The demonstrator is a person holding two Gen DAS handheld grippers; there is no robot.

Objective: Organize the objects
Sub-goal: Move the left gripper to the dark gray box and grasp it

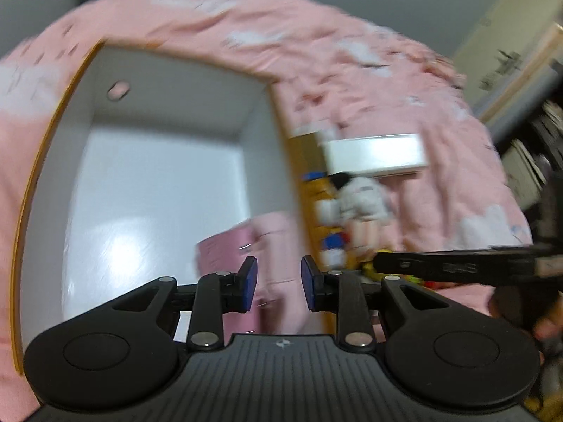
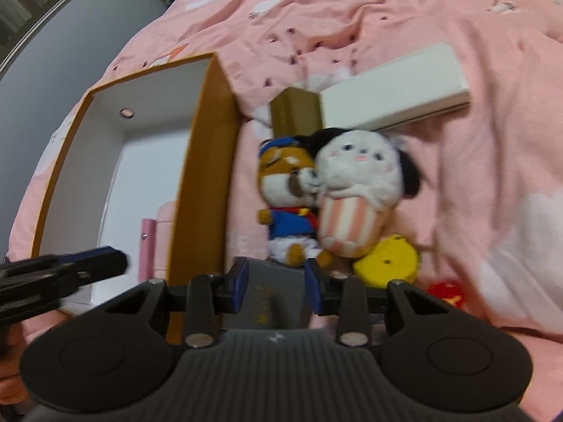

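A large box, white inside and orange outside (image 1: 56,161) (image 2: 207,161), lies open on the pink bedding. A pink box (image 1: 242,246) (image 2: 155,246) rests in its near right corner. My left gripper (image 1: 278,281) hovers just above that pink box with its blue pads apart and nothing pressed between them; its black finger (image 2: 81,267) shows in the right wrist view. My right gripper (image 2: 278,283) is shut on a dark grey flat case (image 2: 271,302) beside the big box's outer wall. Its finger (image 1: 457,267) reaches in from the right.
On the bedding right of the big box lie a brown plush in blue (image 2: 288,190), a white plush in a striped cup (image 2: 355,190), a yellow round thing (image 2: 387,260), a small red item (image 2: 447,290), a brown box (image 2: 295,116) and a long white box (image 2: 394,91).
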